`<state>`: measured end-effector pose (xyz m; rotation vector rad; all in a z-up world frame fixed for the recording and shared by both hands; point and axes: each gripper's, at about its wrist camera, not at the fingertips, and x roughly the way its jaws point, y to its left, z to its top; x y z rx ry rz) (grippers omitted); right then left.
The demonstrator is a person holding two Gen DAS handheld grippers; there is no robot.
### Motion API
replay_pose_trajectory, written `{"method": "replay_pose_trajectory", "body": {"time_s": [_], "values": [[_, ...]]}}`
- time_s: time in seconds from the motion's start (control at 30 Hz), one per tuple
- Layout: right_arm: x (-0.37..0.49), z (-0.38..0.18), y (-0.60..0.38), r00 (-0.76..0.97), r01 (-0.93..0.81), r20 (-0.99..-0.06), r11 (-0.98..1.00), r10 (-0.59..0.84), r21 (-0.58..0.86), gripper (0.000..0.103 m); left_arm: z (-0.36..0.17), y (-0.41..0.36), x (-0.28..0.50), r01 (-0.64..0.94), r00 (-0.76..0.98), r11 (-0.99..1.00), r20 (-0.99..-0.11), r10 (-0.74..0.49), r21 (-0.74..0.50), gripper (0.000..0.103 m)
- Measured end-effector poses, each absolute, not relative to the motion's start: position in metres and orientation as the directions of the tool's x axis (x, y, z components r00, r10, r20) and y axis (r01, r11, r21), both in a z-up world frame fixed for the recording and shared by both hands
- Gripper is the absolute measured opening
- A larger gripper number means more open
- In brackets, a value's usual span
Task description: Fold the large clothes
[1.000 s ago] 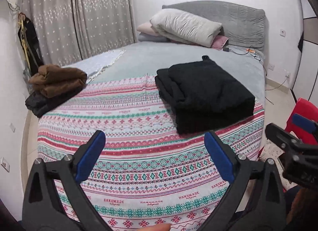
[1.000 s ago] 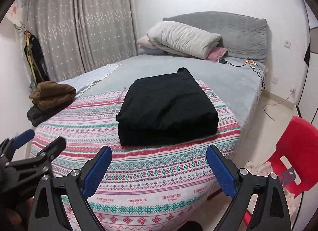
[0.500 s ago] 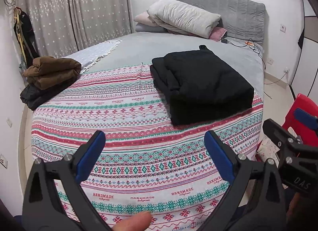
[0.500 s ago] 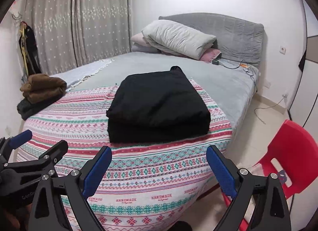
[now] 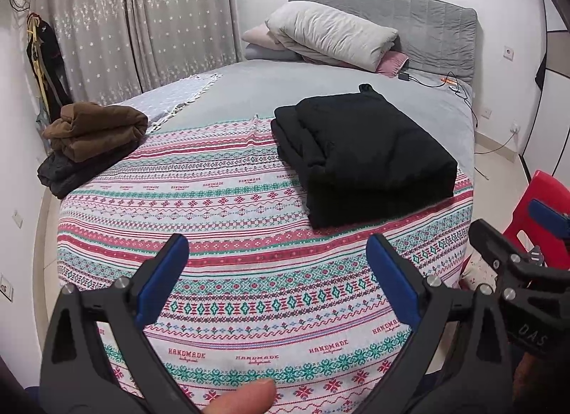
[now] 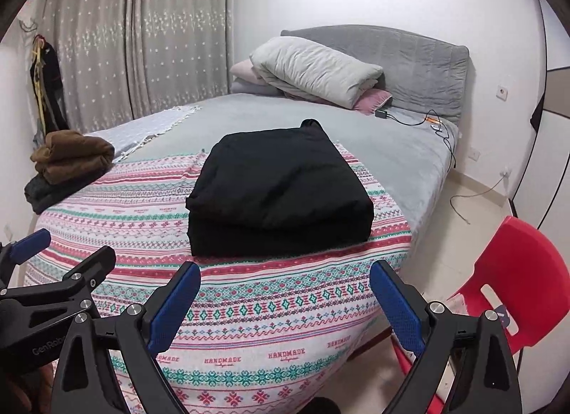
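A black garment (image 5: 363, 157) lies folded into a thick rectangle on the patterned blanket (image 5: 228, 221) on the bed; it also shows in the right wrist view (image 6: 281, 186). My left gripper (image 5: 278, 257) is open and empty, held back above the foot of the bed. My right gripper (image 6: 283, 286) is open and empty, just short of the folded garment's near edge. Each gripper shows at the edge of the other's view.
A folded brown garment on a dark grey one (image 5: 89, 140) sits at the bed's left edge. Pillows (image 5: 327, 36) and a grey headboard are at the far end, with a charger cable (image 6: 409, 120). A red plastic chair (image 6: 513, 278) stands right of the bed.
Both grippers have drawn back and shifted slightly, so the bed and black garment sit a little differently in view. The garment has not moved. Both stay open.
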<state>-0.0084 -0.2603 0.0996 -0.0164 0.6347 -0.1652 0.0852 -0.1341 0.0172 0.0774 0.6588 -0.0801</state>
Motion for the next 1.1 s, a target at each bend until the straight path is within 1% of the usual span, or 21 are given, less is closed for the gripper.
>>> {"method": "replay_pose_trajectory", "body": {"time_s": [0.47,0.57,0.83,1.1], "values": [[-0.01,0.0998,-0.2642,0.793,0.174,-0.582,0.983,-0.179,-0.066,0.097,0.0182,-0.1333,0.086,0.093,0.788,0.994,-0.615,-0.041,0.052,0.1],[-0.0093,0.099,-0.2646,0.791,0.172,-0.585,0.983,-0.177,-0.065,0.097,0.0181,-0.1333,0.0863,0.096,0.787,0.994,-0.616,-0.041,0.057,0.102],[-0.0094,0.0974,-0.2628,0.791,0.17,-0.587,0.983,-0.176,-0.066,0.097,0.0171,-0.1367,0.086,0.108,0.788,0.991,-0.614,-0.04,0.073,0.102],[-0.0096,0.0968,-0.2624,0.791,0.171,-0.587,0.983,-0.174,-0.061,0.097,0.015,-0.1376,0.0871,0.111,0.78,0.992,-0.624,-0.046,0.065,0.102]]}}
